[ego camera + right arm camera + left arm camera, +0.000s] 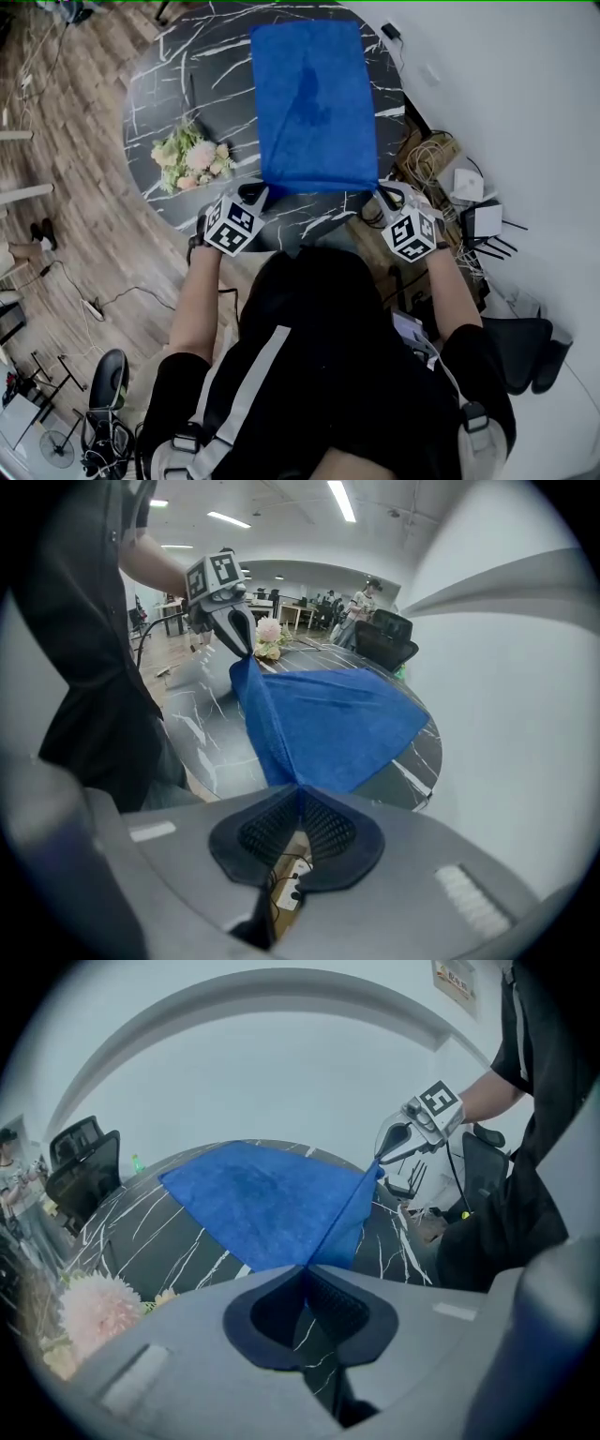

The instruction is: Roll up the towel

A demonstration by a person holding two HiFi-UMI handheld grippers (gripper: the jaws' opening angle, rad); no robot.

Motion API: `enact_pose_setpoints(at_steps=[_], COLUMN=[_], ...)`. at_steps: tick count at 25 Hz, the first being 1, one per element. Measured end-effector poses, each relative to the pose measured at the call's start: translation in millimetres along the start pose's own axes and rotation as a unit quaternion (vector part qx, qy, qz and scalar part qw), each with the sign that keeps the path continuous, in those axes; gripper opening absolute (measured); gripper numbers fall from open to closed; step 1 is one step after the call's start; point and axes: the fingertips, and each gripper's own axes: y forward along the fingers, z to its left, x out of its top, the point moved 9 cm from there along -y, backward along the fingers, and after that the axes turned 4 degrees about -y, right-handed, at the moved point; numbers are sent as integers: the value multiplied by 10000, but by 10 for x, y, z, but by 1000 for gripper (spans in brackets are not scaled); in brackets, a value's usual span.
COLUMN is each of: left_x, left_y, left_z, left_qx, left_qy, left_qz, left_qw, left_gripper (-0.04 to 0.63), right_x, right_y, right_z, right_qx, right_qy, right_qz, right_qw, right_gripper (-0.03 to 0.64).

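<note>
- Left gripper [260, 194]: fingers pinch the near-left corner of the blue towel [314, 103].
- Right gripper [384, 192]: fingers pinch its near-right corner.
- The towel's far part lies on the desk [169, 84].

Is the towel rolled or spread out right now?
Spread out: the towel lies flat on the table, no roll started; left gripper and right gripper each pinch a near corner.

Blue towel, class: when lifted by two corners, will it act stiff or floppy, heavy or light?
Probably floppy: the towel folds sharply where the left tongs pinch its corner. Likely light: two corner pinches, the right tongs included, hold its near edge off the table.
</note>
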Motion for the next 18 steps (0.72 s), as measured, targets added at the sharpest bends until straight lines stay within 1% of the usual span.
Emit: enact_pose_setpoints(at_steps=[7,11,16,18], left_x=[25,97,183,183], left_y=[117,165,224,244], left_z=[66,123,214,244], left_qx=[310,524,694,776], left_qy=[-154,-246,-370,-414], left_qz=[227,270,424,476], left_qw=[9991,9980,9960,9950], left_gripper=[19,20,20,28], right_x=[49,58,74,73], right_y=[82,194,287,322], right_z=[-232,-339,-516,-580], right_qx=[252,345,357,353], right_qy=[-280,-488,-640,-684], right_qz=[110,245,251,269], right_qw=[9992,9979,9970,9967], right_gripper=[12,14,15,34])
